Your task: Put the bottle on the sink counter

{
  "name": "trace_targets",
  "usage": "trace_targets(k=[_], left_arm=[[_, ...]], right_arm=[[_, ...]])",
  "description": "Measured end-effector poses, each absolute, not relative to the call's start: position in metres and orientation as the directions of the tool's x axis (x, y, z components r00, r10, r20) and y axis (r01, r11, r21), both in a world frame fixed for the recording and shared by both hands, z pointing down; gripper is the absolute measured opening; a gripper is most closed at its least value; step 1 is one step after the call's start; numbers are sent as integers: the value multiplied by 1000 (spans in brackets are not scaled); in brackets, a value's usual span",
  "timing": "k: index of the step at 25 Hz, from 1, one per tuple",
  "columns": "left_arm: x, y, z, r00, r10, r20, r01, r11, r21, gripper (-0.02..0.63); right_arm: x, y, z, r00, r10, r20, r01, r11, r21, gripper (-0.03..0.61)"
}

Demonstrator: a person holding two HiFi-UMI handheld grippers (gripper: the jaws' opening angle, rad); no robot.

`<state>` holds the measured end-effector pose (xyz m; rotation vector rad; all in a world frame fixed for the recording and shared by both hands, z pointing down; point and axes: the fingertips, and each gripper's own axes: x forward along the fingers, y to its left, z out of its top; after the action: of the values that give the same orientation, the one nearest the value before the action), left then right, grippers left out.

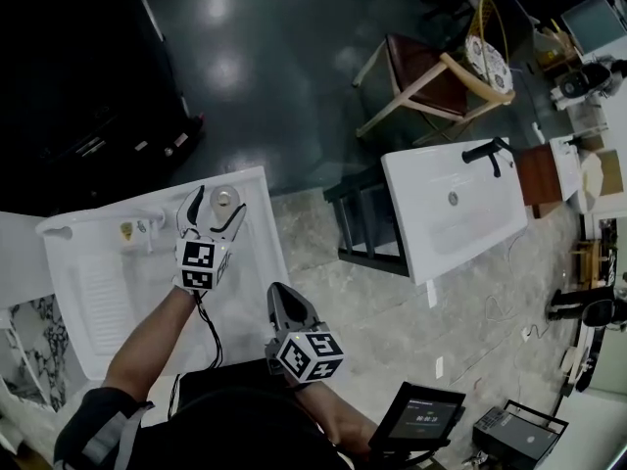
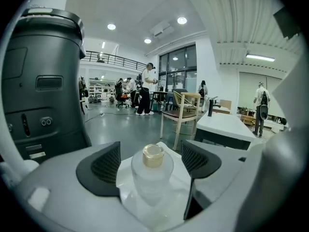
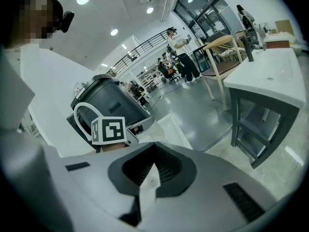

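A clear glass bottle (image 1: pixel 224 200) with a gold cap stands upright on the far right corner of the white sink counter (image 1: pixel 257 258). My left gripper (image 1: pixel 220 205) is open around it, one pad on each side. In the left gripper view the bottle (image 2: pixel 152 178) sits between the dark pads (image 2: pixel 107 166), and a gap shows on both sides. The left gripper (image 2: pixel 150 159) does not press on it. My right gripper (image 1: pixel 282 304) hangs lower, off the counter's right edge near my body. Seen in the right gripper view, the right gripper (image 3: pixel 151 170) is shut with nothing in it.
The sink's basin (image 1: pixel 106 302) lies left of the bottle. A large dark machine (image 1: pixel 78 86) stands behind the counter. To the right are a second white sink (image 1: pixel 451 204) with a black faucet on a dark frame, a wooden chair (image 1: pixel 431 76), and a tablet (image 1: pixel 421 419) below.
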<state>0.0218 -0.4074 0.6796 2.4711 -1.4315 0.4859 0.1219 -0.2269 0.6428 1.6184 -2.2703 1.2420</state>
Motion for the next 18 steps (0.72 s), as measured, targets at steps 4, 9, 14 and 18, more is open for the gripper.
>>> trace_targets(k=[4,9,14,18], left_arm=[[19,-377,662,483,-781,397,-865,-496,76,379],[24,-329,642,532,-750,392,-837,-535,113,376],[34,-278,627,576,-712,403,-814,-546,198,376],[47,-235,609,627,-670,398,-778,-565,275,376]], right_arm=[[124,-219,633,-445,-759,476,-817,125,-564,-5],[127,-204,619,-450,-772,448,-810,142,-569,-5],[134,-187,607,-447,-787,425,-809,154,-567,-5],[140,-179,593,-428,-813,395,-813,155,-562,-5]])
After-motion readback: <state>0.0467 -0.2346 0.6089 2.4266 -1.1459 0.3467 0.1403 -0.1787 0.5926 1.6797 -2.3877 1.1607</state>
